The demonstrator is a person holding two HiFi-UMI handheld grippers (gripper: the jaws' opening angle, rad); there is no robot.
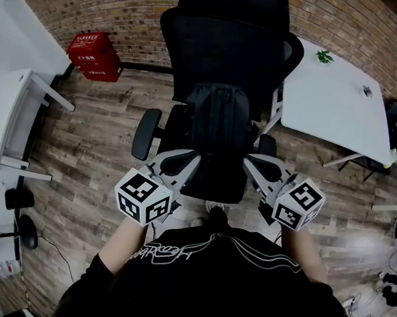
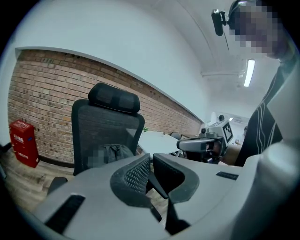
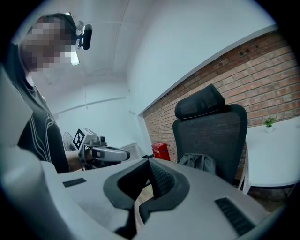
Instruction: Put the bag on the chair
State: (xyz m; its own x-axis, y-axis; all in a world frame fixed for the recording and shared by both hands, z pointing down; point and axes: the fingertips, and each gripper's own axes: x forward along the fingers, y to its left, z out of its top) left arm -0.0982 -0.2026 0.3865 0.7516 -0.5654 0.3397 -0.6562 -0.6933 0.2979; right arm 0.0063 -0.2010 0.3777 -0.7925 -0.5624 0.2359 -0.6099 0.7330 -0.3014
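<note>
Two grippers [image 2: 151, 159] [image 3: 149, 165], fingers [image 2: 135, 174] together, empty.

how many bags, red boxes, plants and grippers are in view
bag: 1
red box: 1
plant: 1
grippers: 2, left gripper and right gripper
total: 5

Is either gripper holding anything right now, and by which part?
Nothing is held. The left gripper and right gripper are both shut with nothing between their fingers; the bag sits on the chair, ungripped.
</note>
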